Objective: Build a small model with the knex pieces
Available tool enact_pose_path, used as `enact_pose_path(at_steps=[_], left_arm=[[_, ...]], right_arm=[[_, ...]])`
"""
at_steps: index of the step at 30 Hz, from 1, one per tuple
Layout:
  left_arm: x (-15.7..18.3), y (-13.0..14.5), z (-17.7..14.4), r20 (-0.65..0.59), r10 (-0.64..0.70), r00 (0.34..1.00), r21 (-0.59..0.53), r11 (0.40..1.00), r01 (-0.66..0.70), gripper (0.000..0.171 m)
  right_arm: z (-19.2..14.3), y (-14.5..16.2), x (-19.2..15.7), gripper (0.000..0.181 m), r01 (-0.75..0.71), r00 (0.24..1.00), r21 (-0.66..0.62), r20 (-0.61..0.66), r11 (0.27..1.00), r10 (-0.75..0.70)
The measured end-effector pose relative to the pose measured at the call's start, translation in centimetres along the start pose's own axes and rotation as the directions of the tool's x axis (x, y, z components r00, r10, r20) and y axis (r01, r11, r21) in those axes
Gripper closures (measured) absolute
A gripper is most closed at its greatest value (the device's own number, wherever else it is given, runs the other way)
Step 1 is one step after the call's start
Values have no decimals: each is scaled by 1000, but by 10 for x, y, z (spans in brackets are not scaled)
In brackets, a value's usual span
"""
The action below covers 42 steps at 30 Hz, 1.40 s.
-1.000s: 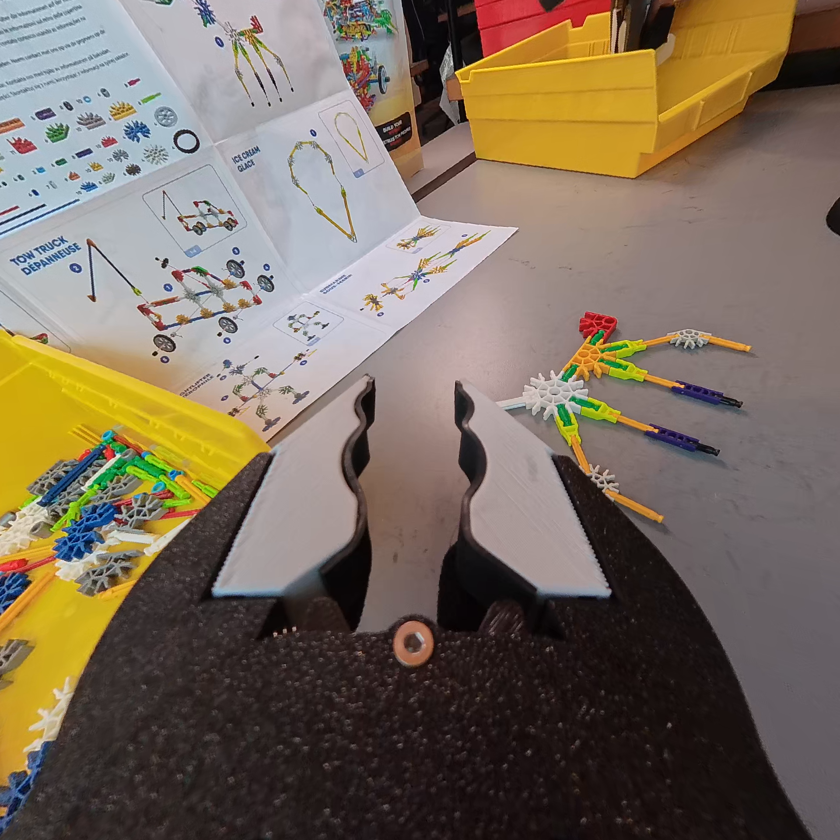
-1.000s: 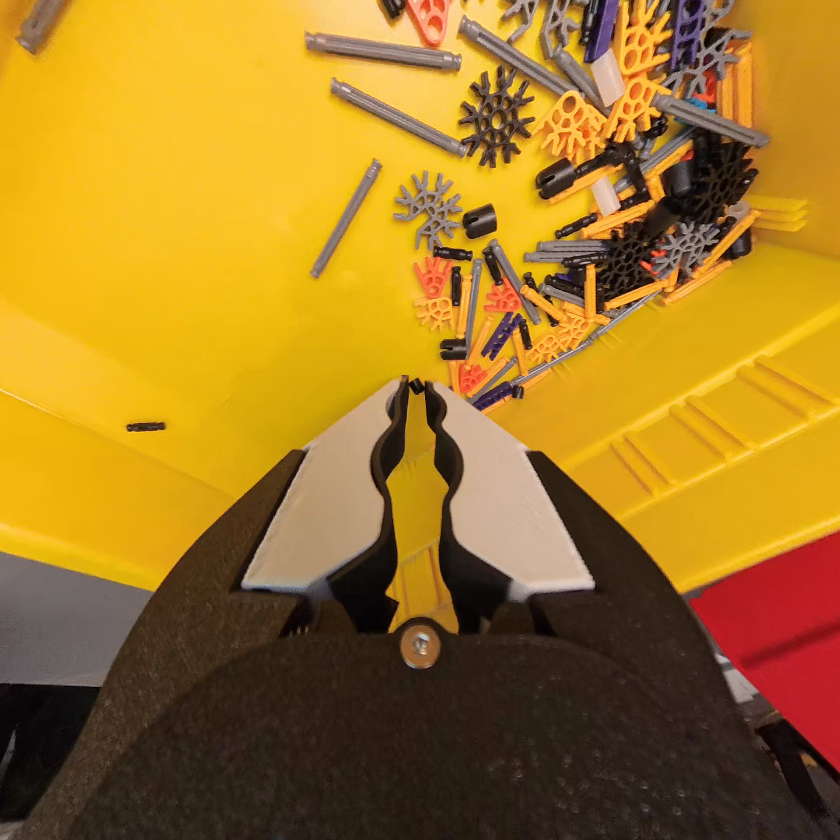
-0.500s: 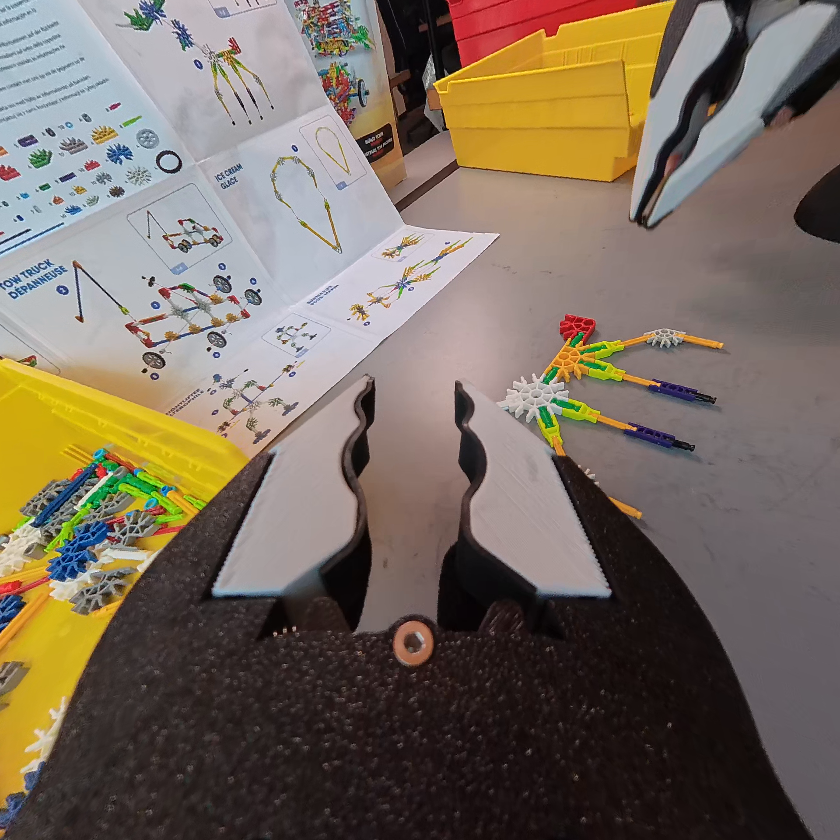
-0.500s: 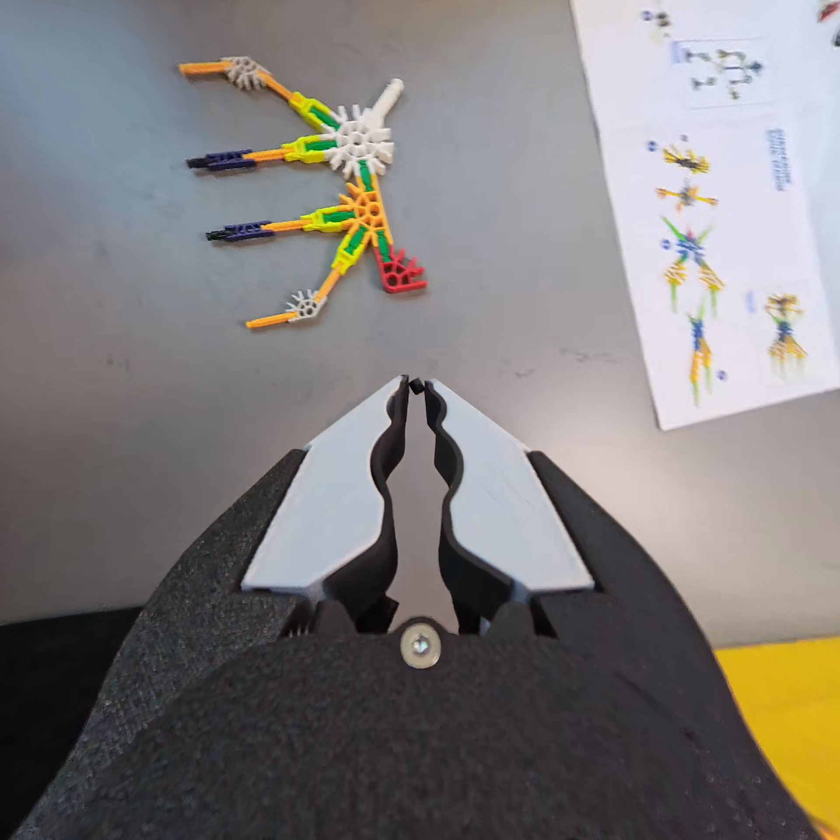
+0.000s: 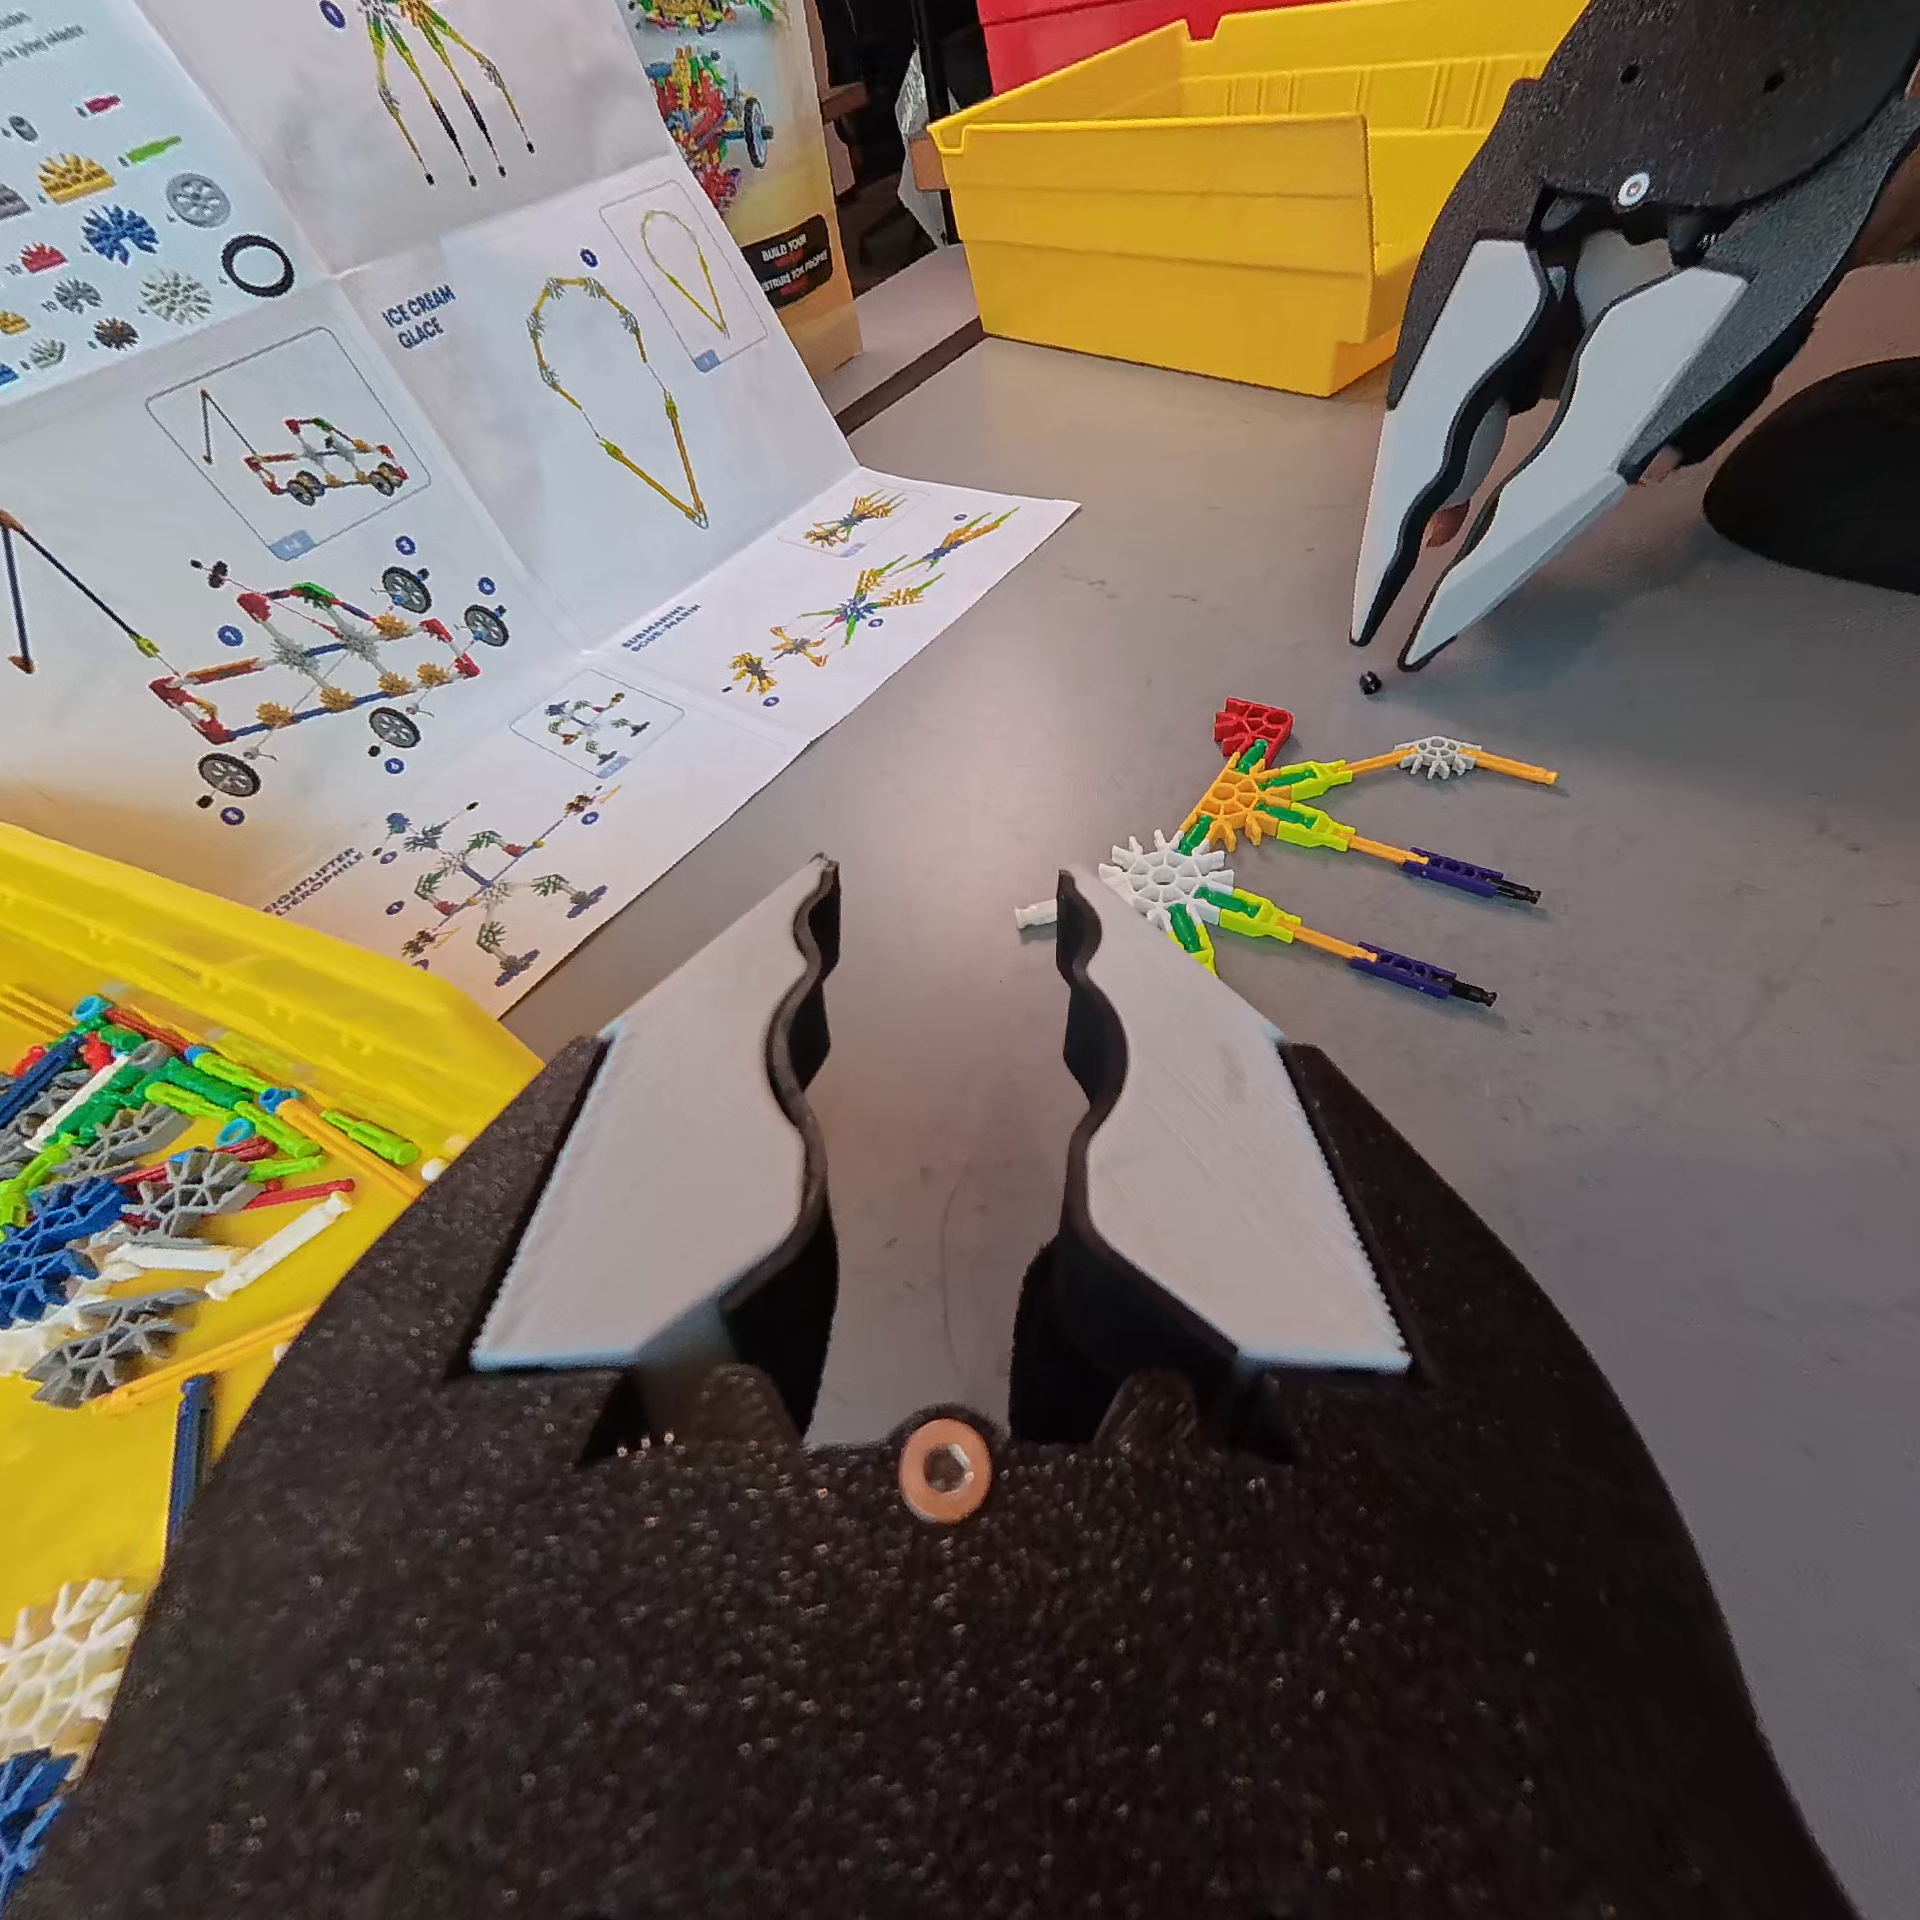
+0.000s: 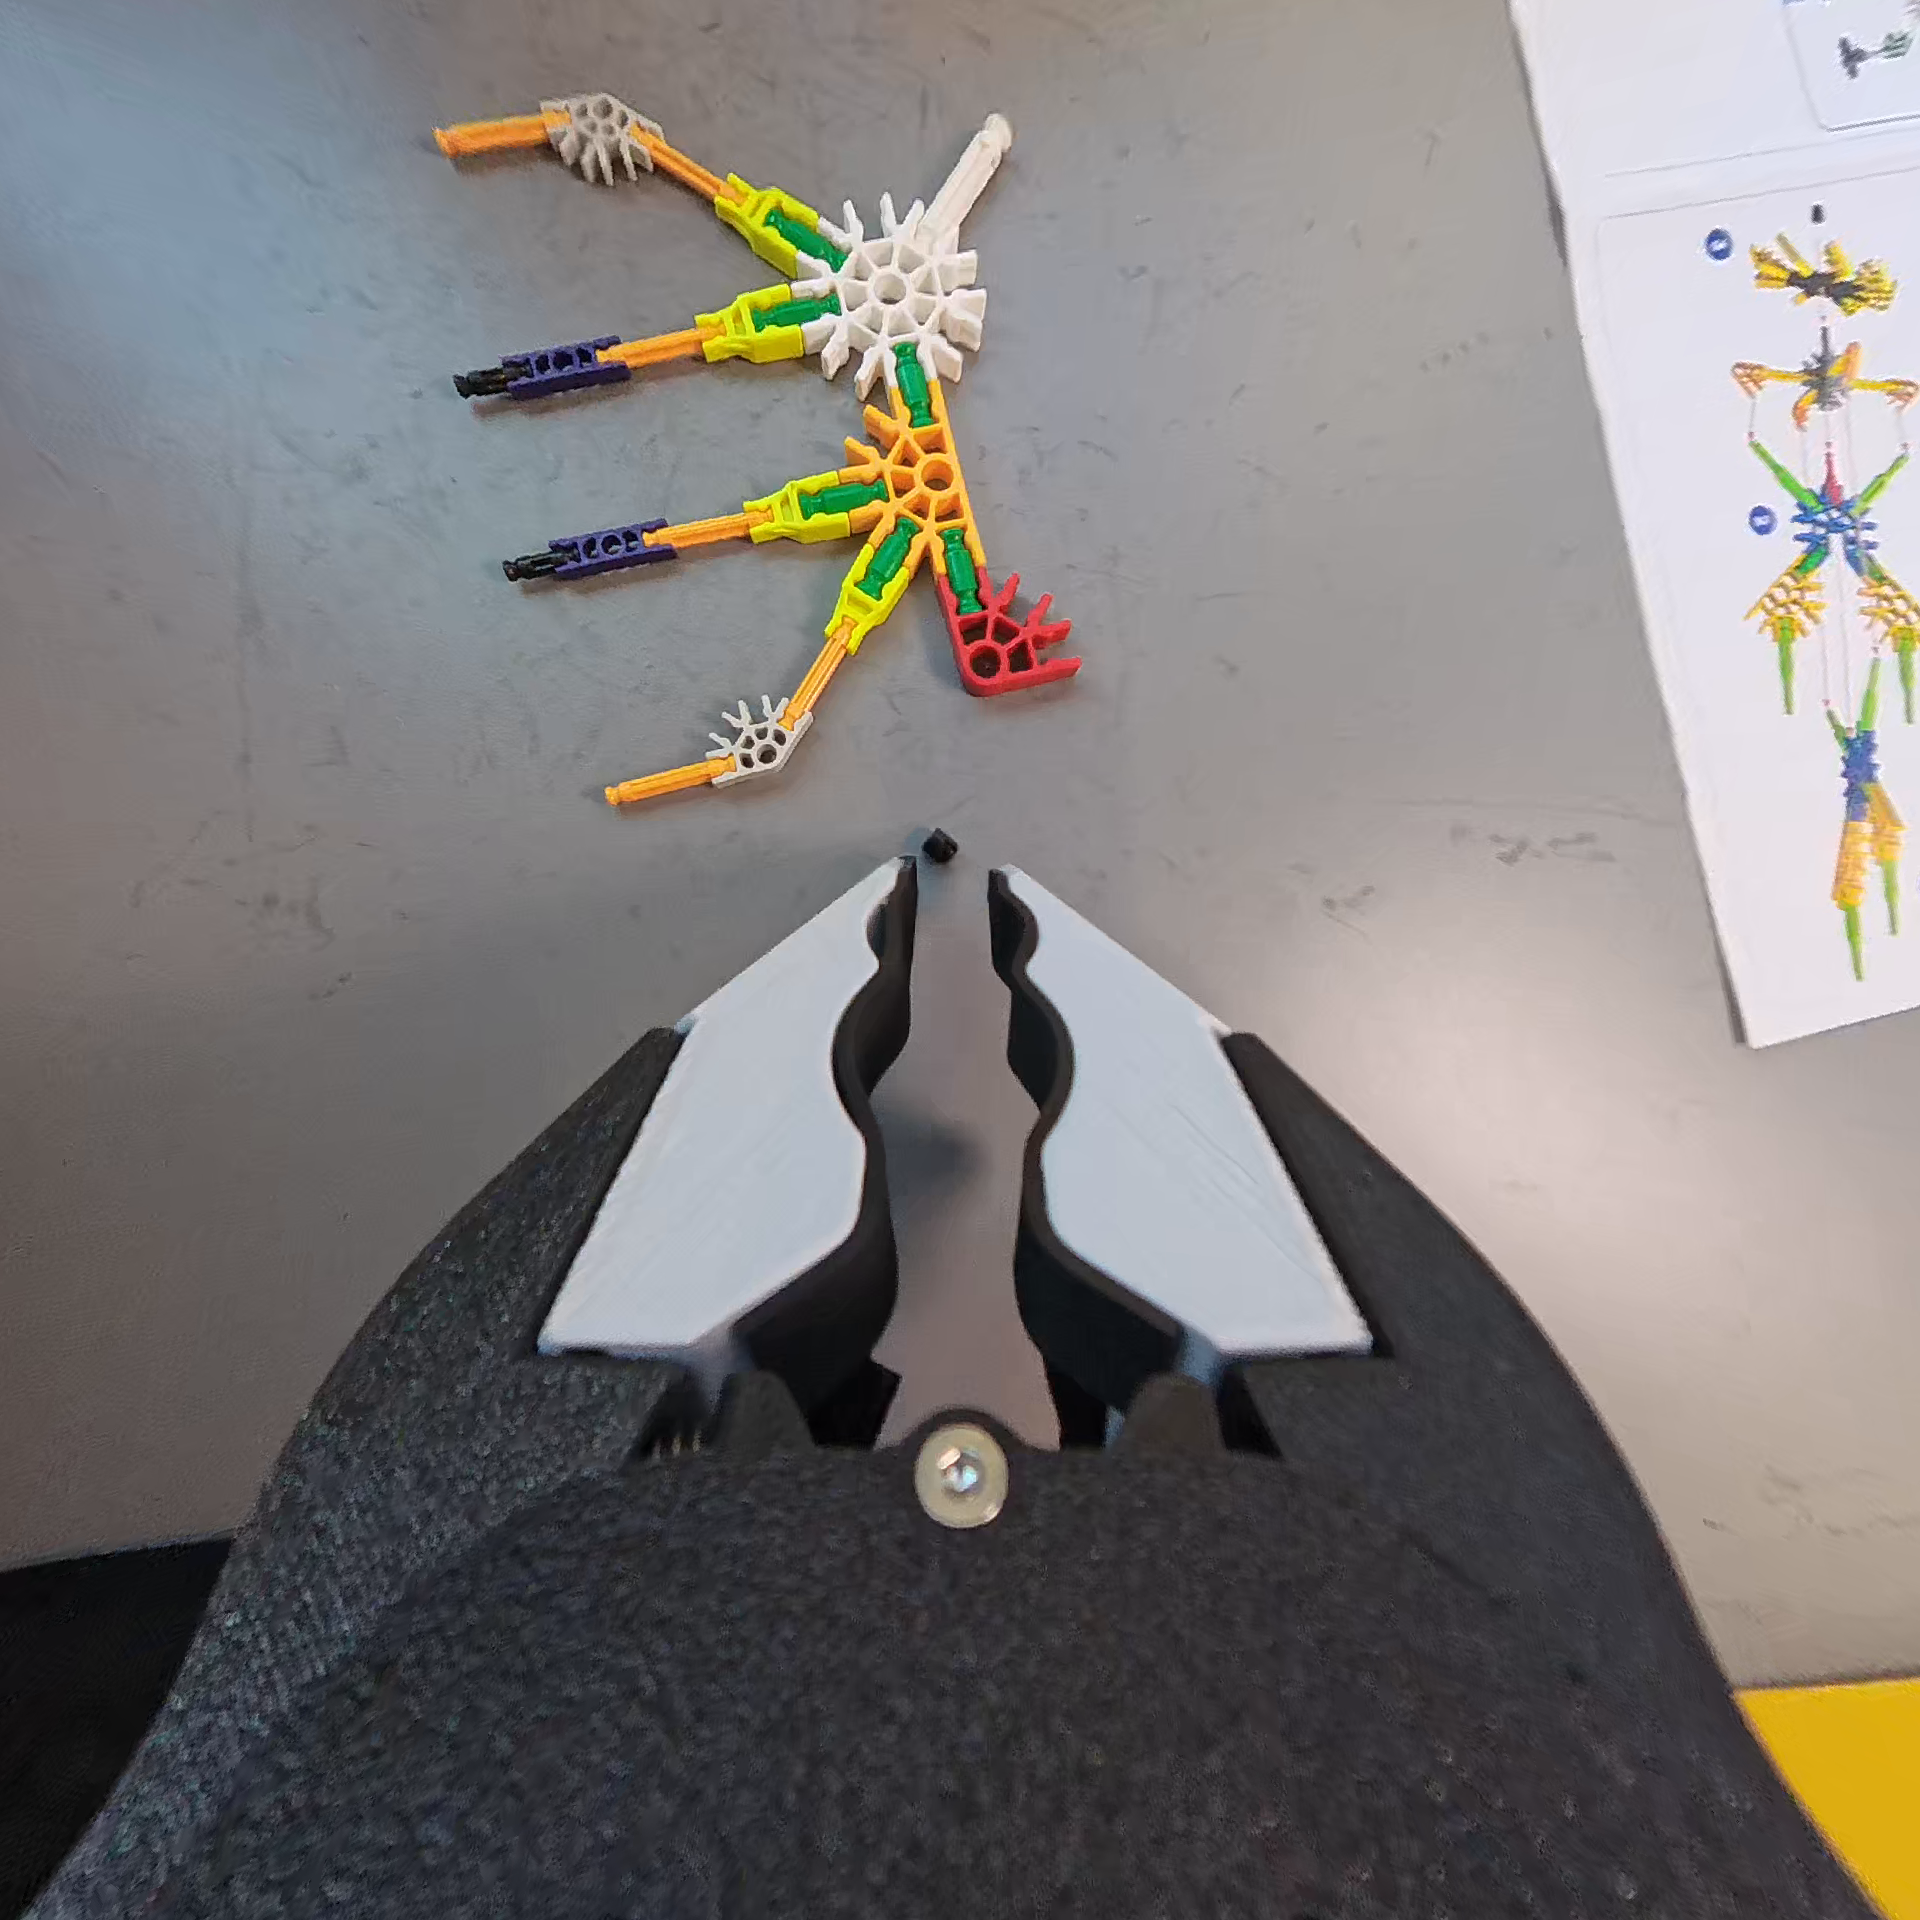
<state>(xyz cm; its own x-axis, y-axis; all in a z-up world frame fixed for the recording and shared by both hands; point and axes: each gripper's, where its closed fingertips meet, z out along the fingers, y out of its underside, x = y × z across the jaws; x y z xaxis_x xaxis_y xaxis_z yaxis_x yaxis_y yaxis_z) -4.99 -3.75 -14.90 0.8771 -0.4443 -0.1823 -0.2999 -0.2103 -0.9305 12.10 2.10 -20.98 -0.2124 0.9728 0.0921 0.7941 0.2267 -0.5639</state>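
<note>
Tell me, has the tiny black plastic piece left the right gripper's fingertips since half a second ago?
Yes. The tiny black plastic piece now lies on the grey table just ahead of the open right gripper, near the colourful rod-and-connector model.

Printed matter appears on two items.

1. Instruction sheet (image 5: 499,436), white, folded, filling the upper left of the left wrist view and the right edge of the right wrist view (image 6: 1766,623).
   - Dark blue two-line heading (image 5: 416,317) beside the loop-shaped diagram, upper left-centre.
   - Two smaller dark blue captions (image 5: 660,623), set at a slant beside the lower diagrams.
   - Small round blue step markers (image 5: 231,636) next to each diagram; their digits are too small to read. The same markers (image 6: 1718,245) show in the right wrist view.
   - Fine quantity figures beside the parts chart, far upper left: illegible.

2. Cardboard box (image 5: 769,135), upper centre of the left wrist view, behind the sheet.
   - Black label (image 5: 795,265) with white lettering.
</note>
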Motion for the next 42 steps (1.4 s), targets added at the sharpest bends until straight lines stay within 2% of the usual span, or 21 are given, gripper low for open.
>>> enact_pose_path(at_steps=[3,5,7,10,13,16,18,20,23,24,30,42], left_arm=[[0,0,0,-3,-3,1000,0,1000,3,130],[0,1,1,-4,-7,1000,-1,1000,7,130],[1,1,1,-10,-17,1000,-3,1000,17,129],[2,1,2,-21,-32,999,-3,999,32,128],[3,2,4,-23,-36,999,-8,999,36,128],[4,4,5,-21,-37,999,-16,999,37,128],[3,5,6,-16,-38,999,-20,999,38,128],[1,6,6,-6,-42,999,-23,999,42,128],[-2,8,7,7,-51,999,-28,998,52,128],[-3,9,7,10,-55,998,-28,998,55,128],[-7,13,9,10,-78,997,-39,996,79,128],[-7,14,10,2,-84,996,-40,996,84,128]], right_arm=[[-34,-10,23,169,-11,996,82,-86,997,18],[-79,-13,60,169,-30,972,139,-228,990,62],[-134,-8,105,169,-74,913,169,-385,983,135],[-209,26,176,169,-136,780,100,-602,986,169],[-243,88,238,169,-261,727,-61,-669,963,155],[-239,158,281,169,-326,775,-303,-628,895,70],[-226,197,293,169,-308,843,-462,-538,831,13],[-215,232,300,169,-271,894,-623,-445,734,-48],[-206,271,303,169,-183,950,-816,-290,548,-114],[-203,278,303,168,-152,963,-848,-243,507,-119],[-190,293,296,165,-72,993,-922,-102,381,-58],[-182,302,294,174,-17,998,-946,-36,323,-54]])
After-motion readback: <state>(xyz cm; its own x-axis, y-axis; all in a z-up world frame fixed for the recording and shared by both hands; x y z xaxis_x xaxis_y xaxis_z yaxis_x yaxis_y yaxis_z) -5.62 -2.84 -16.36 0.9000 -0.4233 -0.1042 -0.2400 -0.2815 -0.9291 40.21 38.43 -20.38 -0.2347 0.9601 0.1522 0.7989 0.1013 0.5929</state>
